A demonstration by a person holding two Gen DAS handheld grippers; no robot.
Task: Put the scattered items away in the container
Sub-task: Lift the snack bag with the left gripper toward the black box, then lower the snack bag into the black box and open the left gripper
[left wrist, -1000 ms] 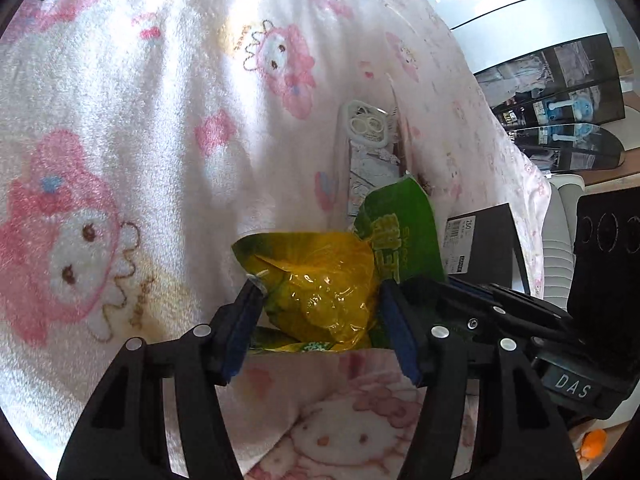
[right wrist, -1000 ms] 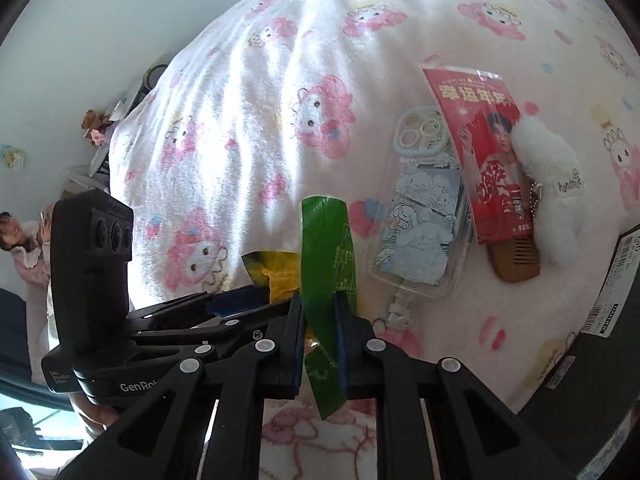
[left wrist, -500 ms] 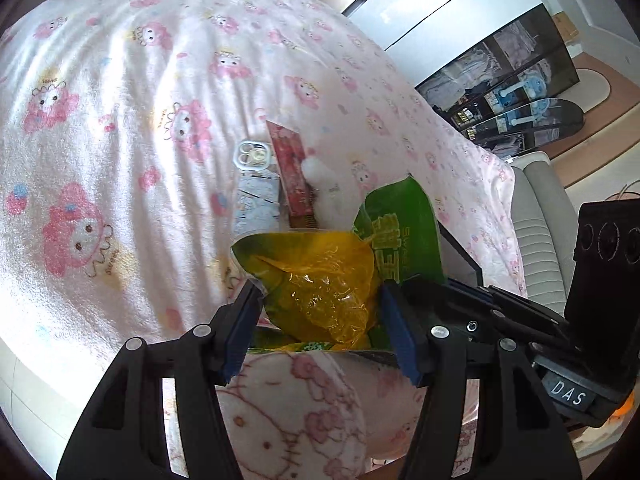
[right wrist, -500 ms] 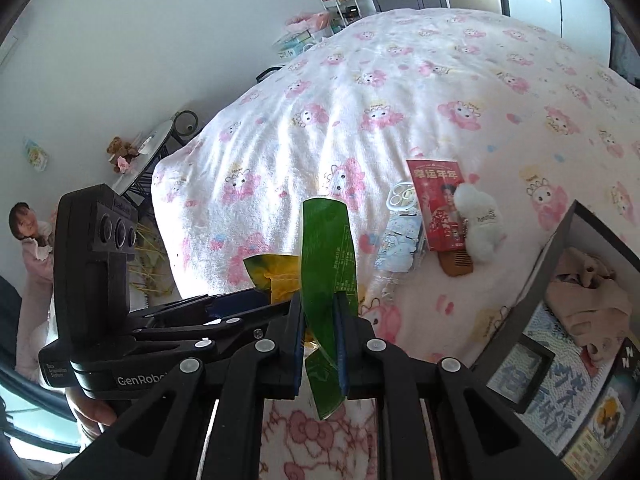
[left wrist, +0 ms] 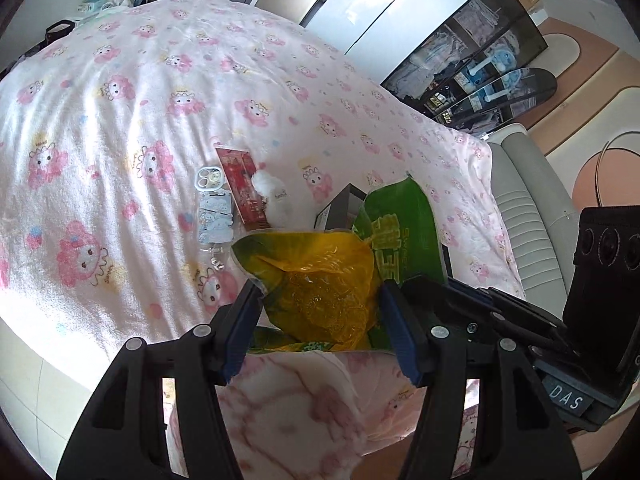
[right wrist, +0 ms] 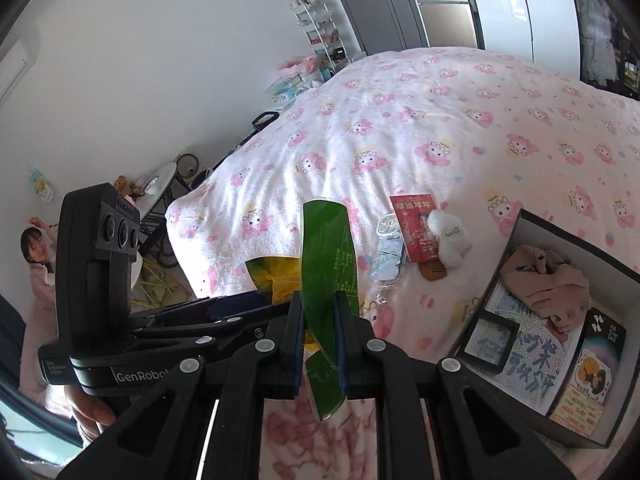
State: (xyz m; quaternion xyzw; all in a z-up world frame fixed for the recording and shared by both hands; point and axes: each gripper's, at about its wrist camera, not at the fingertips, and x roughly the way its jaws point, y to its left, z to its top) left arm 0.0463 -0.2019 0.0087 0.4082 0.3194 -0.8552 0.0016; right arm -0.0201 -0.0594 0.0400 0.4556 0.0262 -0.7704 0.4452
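Observation:
A green and yellow snack bag (left wrist: 396,220) hangs above the near edge of the bed, gripped from two sides. My left gripper (left wrist: 320,292) stands wide with its pads pressed on the bag's yellow bulging part. My right gripper (right wrist: 319,300) is shut on the bag's flat green edge (right wrist: 326,248). On the blanket below lie a clear phone case (right wrist: 386,252), a red packet (right wrist: 416,220), a white fluffy charm (right wrist: 448,240) and a wooden comb (right wrist: 434,270). To their right stands the open black box (right wrist: 520,216), holding a beige cloth and cards. In the left wrist view the bag hides most of the box (left wrist: 340,204).
A pink cartoon-print blanket (left wrist: 160,80) covers the bed. A grey padded seat (left wrist: 528,200) stands past the bed's right side, with dark display shelves (left wrist: 480,80) behind. A round side table (right wrist: 160,184) and a wire rack (right wrist: 320,28) stand by the white wall.
Both grippers have risen together with the snack bag and pulled back from the bed. The items on the blanket look smaller, and the black box has come into the right wrist view.

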